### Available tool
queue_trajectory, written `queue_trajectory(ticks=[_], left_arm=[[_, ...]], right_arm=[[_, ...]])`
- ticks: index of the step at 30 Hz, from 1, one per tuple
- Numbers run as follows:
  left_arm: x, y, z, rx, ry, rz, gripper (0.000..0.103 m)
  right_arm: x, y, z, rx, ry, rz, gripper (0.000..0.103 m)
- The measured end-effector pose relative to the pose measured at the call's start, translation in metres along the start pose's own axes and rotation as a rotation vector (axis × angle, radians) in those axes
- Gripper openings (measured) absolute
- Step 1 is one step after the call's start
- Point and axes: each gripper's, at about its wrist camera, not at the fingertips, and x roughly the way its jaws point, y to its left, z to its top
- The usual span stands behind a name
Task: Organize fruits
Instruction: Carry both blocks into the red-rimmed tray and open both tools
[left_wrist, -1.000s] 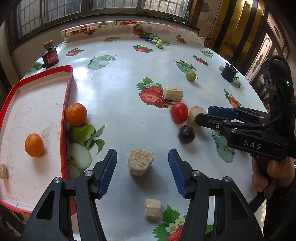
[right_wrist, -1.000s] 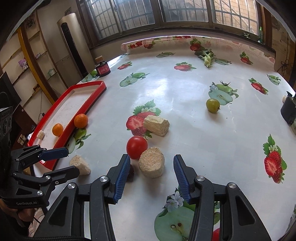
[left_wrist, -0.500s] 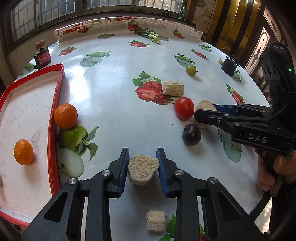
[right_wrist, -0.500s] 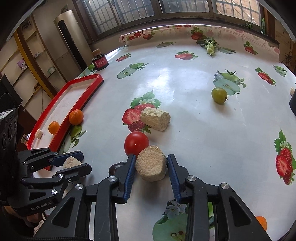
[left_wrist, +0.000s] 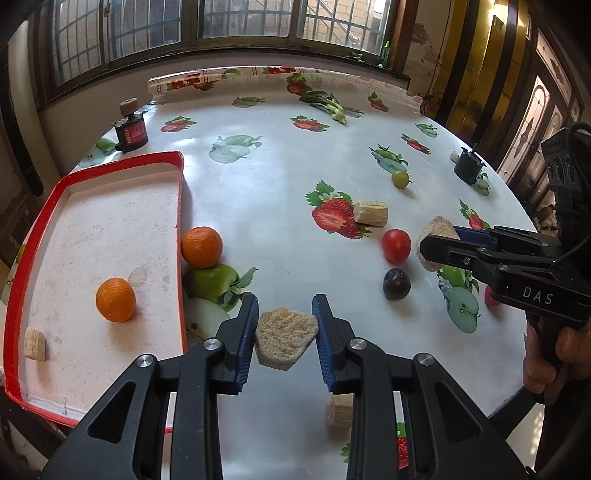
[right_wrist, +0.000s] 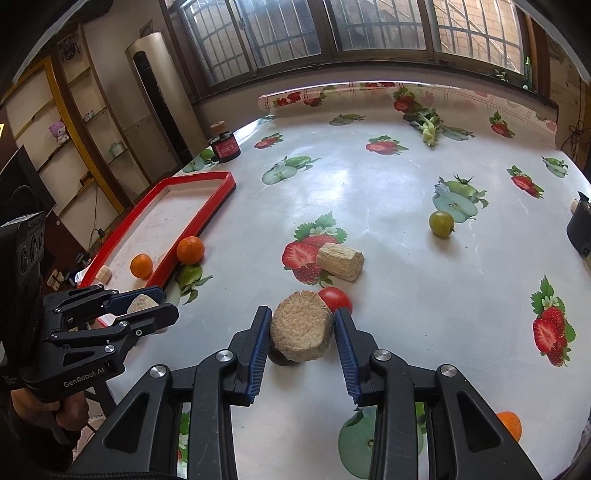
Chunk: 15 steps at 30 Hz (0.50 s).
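Currently we clamp a tan angular block (left_wrist: 285, 341) in the left gripper (left_wrist: 284, 341) beside the red tray (left_wrist: 181, 236), which holds one orange (left_wrist: 115, 299), and a tan round block (right_wrist: 301, 330) in the right gripper (right_wrist: 301, 334) above the table (right_wrist: 388, 192), near the tomato (right_wrist: 338, 298).

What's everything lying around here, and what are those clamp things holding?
Tray: 1, red rim, table's left.
Oranges: 3; one in tray, one against its rim, one at near edge.
Tomato: 1, red, mid-table.
Plum: 1, dark, beside tomato.
Green fruit: 1, far right.
Tan blocks: 5; two gripped, one in tray, one on strawberry print, one near edge.
Jar: 1, black-red, far left.
Left gripper: shut on block.
Right gripper: shut on block.
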Motion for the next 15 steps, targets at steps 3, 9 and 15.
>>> queue_trajectory(ticks=[3,9,15], left_arm=[[-0.005,0.01,-0.002,-0.019,-0.008,0.013,0.027],[-0.013,0.024,-0.005,-0.045,-0.023,0.03,0.027],[-0.018,0.036,-0.008,-0.069,-0.031,0.038,0.027]], right_arm=[[0.0,0.01,0.002,-0.016,-0.005,0.011,0.036],[0.004,0.027,0.006,-0.044,-0.003,0.028,0.036],[0.008,0.043,0.011,-0.073,-0.002,0.041,0.036]])
